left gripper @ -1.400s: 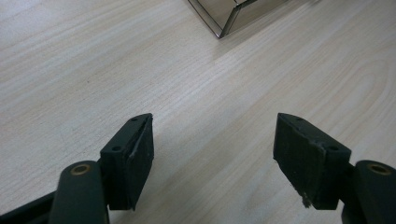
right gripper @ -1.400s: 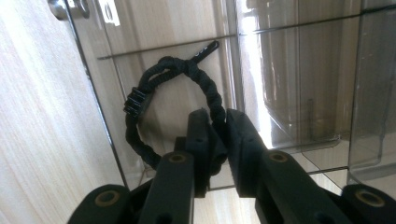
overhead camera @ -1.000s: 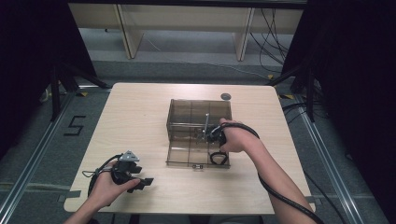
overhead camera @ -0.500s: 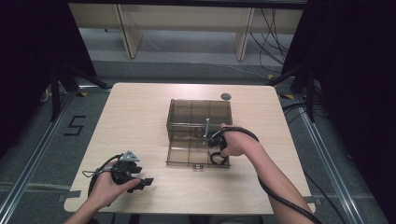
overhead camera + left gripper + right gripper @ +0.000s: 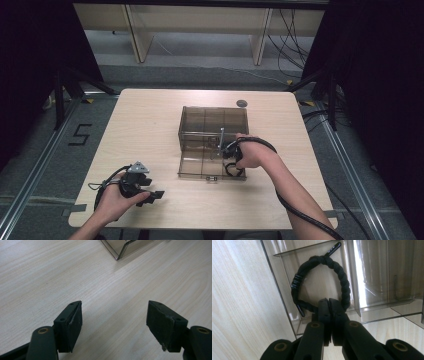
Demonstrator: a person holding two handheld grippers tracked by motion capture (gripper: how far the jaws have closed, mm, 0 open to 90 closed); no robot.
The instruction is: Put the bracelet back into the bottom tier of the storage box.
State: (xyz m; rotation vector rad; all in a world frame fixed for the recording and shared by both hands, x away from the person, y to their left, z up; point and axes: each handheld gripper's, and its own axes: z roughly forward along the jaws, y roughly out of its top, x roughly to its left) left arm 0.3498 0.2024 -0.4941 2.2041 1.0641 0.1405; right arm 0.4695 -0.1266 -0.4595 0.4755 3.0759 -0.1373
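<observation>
A black braided cord bracelet (image 5: pixel 344 287) hangs as a loop from my right gripper (image 5: pixel 329 302), whose jaws are shut on its lower part. It hangs over a compartment of a clear brown divided box (image 5: pixel 212 125) in the middle of the table. In the high view the right gripper (image 5: pixel 231 152) is over the box's near right part, and the bracelet (image 5: pixel 231 170) dangles toward the opened lid (image 5: pixel 200 167) lying flat in front. My left gripper (image 5: pixel 155 195) rests low at the table's front left. Its jaws stand wide apart around bare wood (image 5: pixel 113 325).
A small dark round object (image 5: pixel 241 103) lies behind the box near the far edge. A thin grey upright piece (image 5: pixel 221 140) stands in the box beside the right hand. The box's corner (image 5: pixel 122 247) is ahead of the left gripper. Shelving stands beyond the table.
The right hand has drifted slightly toward the near side of the box with the bracelet still held. The left hand and gripper have stayed put.
</observation>
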